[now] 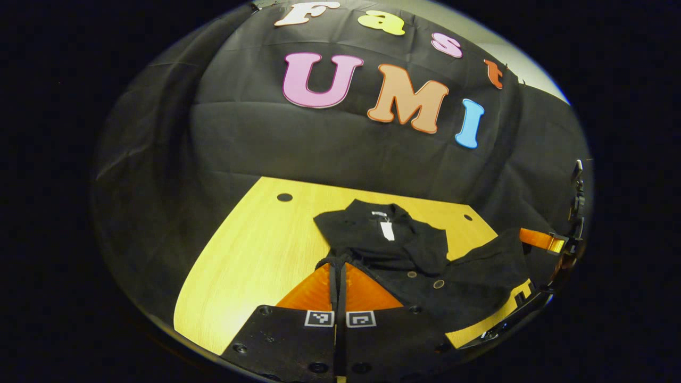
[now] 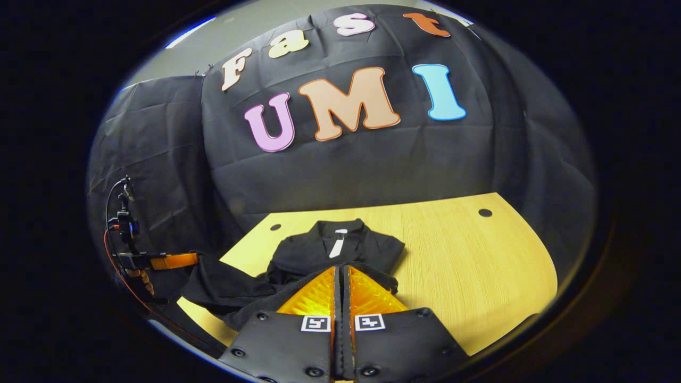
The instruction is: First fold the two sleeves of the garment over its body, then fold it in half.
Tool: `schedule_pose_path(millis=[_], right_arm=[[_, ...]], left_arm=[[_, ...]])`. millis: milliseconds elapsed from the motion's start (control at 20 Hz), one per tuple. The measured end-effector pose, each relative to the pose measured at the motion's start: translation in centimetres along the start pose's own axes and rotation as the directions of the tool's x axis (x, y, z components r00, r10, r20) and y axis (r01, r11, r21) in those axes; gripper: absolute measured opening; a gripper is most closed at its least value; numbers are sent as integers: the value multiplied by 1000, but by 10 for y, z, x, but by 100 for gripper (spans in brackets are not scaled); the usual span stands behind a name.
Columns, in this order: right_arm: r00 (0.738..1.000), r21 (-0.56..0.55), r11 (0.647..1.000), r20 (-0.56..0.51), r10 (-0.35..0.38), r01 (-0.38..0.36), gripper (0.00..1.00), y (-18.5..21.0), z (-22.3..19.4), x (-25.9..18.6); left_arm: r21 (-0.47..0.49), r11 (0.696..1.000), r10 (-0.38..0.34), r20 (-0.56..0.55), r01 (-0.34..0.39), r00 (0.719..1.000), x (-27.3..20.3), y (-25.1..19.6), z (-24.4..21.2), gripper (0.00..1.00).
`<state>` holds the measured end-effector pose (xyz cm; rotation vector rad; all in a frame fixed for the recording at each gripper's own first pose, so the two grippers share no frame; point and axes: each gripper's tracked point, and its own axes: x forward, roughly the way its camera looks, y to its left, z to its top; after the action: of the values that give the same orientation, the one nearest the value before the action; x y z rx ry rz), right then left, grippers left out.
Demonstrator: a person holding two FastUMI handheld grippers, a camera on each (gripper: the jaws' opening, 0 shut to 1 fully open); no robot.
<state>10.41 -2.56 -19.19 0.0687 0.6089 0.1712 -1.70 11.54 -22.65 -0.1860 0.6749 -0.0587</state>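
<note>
While the black button-up garment (image 2: 340, 250) lies on the wooden bench (image 2: 479, 266) with its collar toward the far edge, the left gripper (image 1: 339, 268) is closed with both fingers pinching a gathered fold of its fabric; the right gripper (image 2: 341, 271) is likewise closed, both fingers nipping the garment's near hem by the bench's near edge

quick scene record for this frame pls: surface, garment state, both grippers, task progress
surface: wooden table
garment: black garment, collar toward the booth wall, white tag showing at the neck, cloth bunched and lifted at both sides
left gripper: fingers closed on a fold of the garment
right gripper: fingers closed on the garment's edge
task progress: sleeve folds under way; half fold not yet done
</note>
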Motion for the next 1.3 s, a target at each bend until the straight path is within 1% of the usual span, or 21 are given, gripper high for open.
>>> schedule_pose_path(millis=[50,150,350,500,550,600,800,950,1000,1050,1100,1150,1200,1250,1300], right_arm=[[1000,5,1000,18,0,0,0,-1,8,5],[999,11,1000,36,-2,1,2,-3,22,20],[998,15,1000,58,-18,18,2,-15,46,46],[997,29,999,64,-37,35,2,-25,58,70],[997,34,998,61,-47,45,5,-30,62,80],[997,41,998,57,-56,54,2,-35,65,88],[995,65,994,36,-96,93,2,-50,69,125],[991,70,989,28,-129,127,2,-57,73,155],[989,73,987,33,-147,144,2,-60,77,167],[982,75,979,25,-189,187,2,-67,80,178],[965,66,965,54,-258,254,4,-79,87,181],[945,61,953,124,-301,296,34,-83,92,183],[931,53,949,182,-316,312,65,-85,116,181],[925,45,950,216,-313,310,95,-79,125,177],[922,36,949,227,-314,314,97,-77,127,174]], left_arm=[[-5,1000,0,2,0,1000,7,1,7,0],[-12,1000,6,19,-6,1000,21,5,20,0],[-8,1000,4,45,-4,999,58,10,46,0],[-6,1000,7,37,-7,999,89,15,58,0],[-11,1000,6,32,-5,999,98,16,61,0],[-10,1000,9,27,-9,1000,108,19,62,0],[10,1000,20,-13,-20,1000,151,29,63,0],[32,999,30,4,-30,1000,187,35,73,0],[51,998,48,2,-48,999,200,40,74,0],[87,992,94,7,-94,996,211,49,78,0],[118,978,169,33,-171,985,218,62,82,0],[139,962,223,93,-234,970,219,68,98,29],[137,967,191,159,-213,969,230,62,119,58],[131,975,146,216,-177,965,221,45,131,88],[131,980,113,262,-151,959,216,33,147,90]])
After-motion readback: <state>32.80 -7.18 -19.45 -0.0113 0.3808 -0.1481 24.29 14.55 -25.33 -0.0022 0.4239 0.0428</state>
